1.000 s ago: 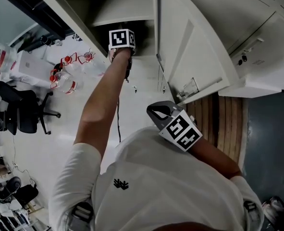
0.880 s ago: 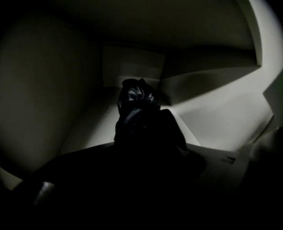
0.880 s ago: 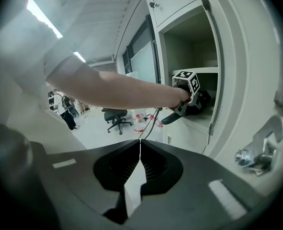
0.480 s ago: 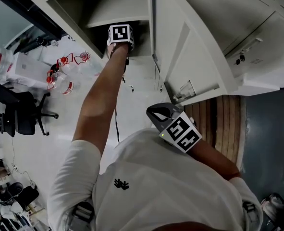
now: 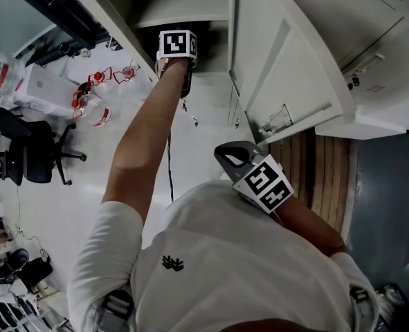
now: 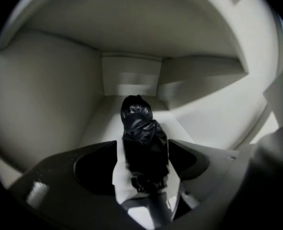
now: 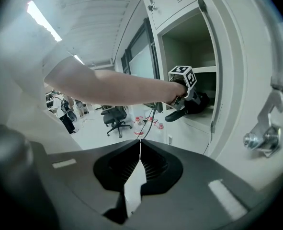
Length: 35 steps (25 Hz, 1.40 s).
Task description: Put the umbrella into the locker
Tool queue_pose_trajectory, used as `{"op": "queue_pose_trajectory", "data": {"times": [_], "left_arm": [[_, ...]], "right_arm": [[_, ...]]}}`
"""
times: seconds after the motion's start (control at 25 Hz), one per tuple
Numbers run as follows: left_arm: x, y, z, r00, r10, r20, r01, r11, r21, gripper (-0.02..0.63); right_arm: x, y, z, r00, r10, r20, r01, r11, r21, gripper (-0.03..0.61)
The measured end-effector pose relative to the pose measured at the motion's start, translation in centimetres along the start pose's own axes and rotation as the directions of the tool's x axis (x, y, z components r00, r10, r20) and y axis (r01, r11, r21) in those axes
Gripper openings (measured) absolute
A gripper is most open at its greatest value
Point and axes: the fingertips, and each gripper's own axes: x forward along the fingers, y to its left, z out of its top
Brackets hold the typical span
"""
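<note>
A folded black umbrella (image 6: 142,131) lies on the pale shelf (image 6: 100,123) inside the open locker, pointing toward the back wall. My left gripper (image 6: 143,146) reaches into the locker with a jaw on each side of the umbrella. The jaws are opening, and a pale gap shows beside the left one. From the right gripper view, the left gripper (image 7: 182,107) and the outstretched arm are at the locker's mouth, with the umbrella (image 7: 201,103) behind them. My right gripper (image 7: 140,145) is held back near the body, shut with nothing in it. It also shows in the head view, right gripper (image 5: 235,159).
The locker door (image 5: 280,61) stands open to the right of my left arm, and its metal latch (image 7: 262,139) is close to my right gripper. A black office chair (image 5: 31,151) and bottles with red caps (image 5: 93,106) are on the floor at left.
My left gripper stays at the locker's mouth and sits slightly higher. The right gripper has not moved.
</note>
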Motion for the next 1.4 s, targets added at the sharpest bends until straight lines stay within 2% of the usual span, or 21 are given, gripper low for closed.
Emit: {"op": "queue_pose_trajectory", "data": {"times": [0.48,0.88,0.96,1.04,1.24,1.4], "left_arm": [[-7.3,-1.4,-1.8,0.992,-0.1,0.077,0.098,0.995,0.021,0.371],[-14.6,-3.1,-5.0,0.964,-0.223,0.145,0.215,0.974,0.068,0.37],[-16.6,-3.1,-5.7,0.964,-0.224,0.147,0.215,0.974,0.075,0.366],[-18.4,-3.2,-6.6,0.96,-0.235,0.151,0.225,0.971,0.077,0.343],[-22.3,-3.7,-9.7,0.946,-0.279,0.165,0.265,0.959,0.105,0.225],[-25.7,-3.7,-12.4,0.932,-0.318,0.176,0.297,0.945,0.138,0.177]], "right_arm": [[0.1,2.8,-0.3,0.999,-0.046,0.027,0.046,0.999,0.01,0.006],[0.1,5.4,-1.4,0.988,-0.142,0.062,0.14,0.989,0.044,0.006],[0.2,6.0,-1.5,0.985,-0.159,0.074,0.155,0.986,0.053,0.006],[0.2,6.7,-1.7,0.982,-0.168,0.085,0.163,0.985,0.057,0.005],[0.3,8.6,-2.1,0.976,-0.193,0.098,0.188,0.98,0.062,0.005],[0.4,10.5,-2.2,0.971,-0.215,0.101,0.209,0.976,0.07,0.005]]}}
